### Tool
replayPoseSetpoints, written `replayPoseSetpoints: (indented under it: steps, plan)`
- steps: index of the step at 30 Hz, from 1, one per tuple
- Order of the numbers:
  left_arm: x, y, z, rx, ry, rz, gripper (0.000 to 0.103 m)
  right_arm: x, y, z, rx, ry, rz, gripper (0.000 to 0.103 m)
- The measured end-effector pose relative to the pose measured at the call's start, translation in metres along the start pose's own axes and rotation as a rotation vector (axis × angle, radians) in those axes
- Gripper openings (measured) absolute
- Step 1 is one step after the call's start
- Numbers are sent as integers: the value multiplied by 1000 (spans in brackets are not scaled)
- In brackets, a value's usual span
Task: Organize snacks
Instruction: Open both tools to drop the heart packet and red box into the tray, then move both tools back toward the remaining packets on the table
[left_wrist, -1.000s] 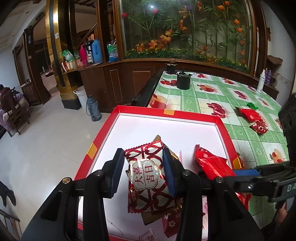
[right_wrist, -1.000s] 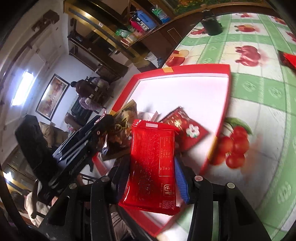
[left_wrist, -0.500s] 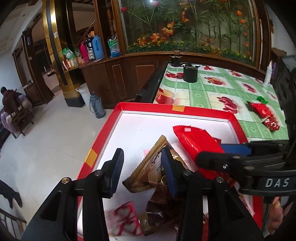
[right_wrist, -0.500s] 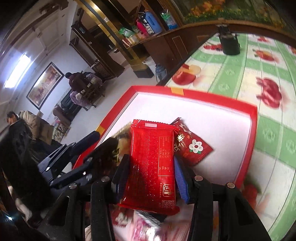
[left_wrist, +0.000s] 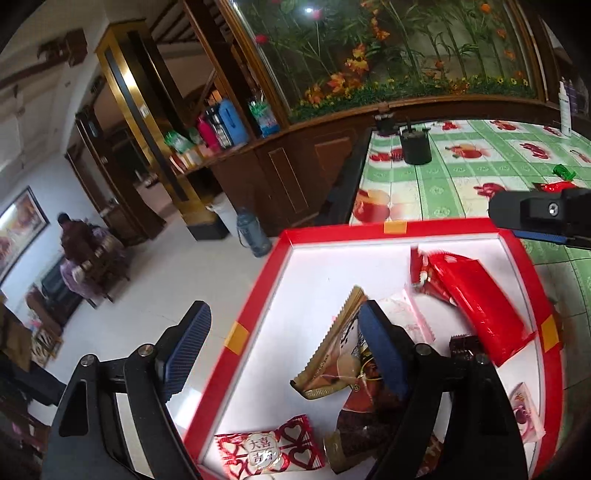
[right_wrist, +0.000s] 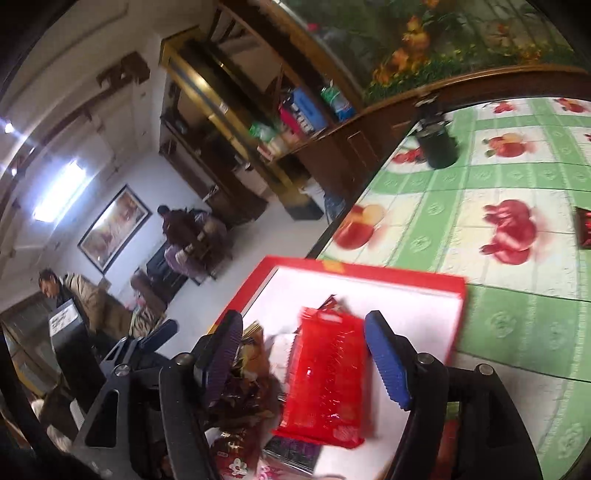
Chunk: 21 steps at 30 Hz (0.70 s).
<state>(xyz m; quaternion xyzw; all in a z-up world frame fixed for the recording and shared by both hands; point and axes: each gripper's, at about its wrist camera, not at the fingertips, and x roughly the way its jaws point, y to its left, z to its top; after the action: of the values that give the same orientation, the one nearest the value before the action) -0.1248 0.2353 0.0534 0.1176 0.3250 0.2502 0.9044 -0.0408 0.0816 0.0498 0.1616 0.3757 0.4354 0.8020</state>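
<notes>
A red tray with a white floor sits on the table's left end. Over its near left rim my left gripper hangs, its jaws opening with nothing between them. The red-and-white heart packet lies loose in the tray's near corner, beside a gold packet. The long red packet lies flat in the tray at the right. My right gripper hovers above that red packet, jaws opening, pads clear of it. One right finger shows in the left wrist view.
A black cup stands at the table's far left edge. More red snacks and a green candy lie on the green tablecloth to the right, with a white bottle behind. Wooden cabinets and seated people are off to the left.
My left gripper let go of the heart packet, which dropped to the tray's near corner, and then widened. My right gripper opened and the long red packet fell into the tray as it lifted back.
</notes>
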Motion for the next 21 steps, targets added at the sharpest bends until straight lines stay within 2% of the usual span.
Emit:
replayPoseSetpoints:
  steps: [7, 21]
  plan:
    - [-26, -6, 13, 14, -60, 6, 85, -33, -34, 11, 62, -51, -41, 71]
    - [-47, -59, 27, 120, -67, -34, 85, -140, -126, 26, 217, -213, -160, 71]
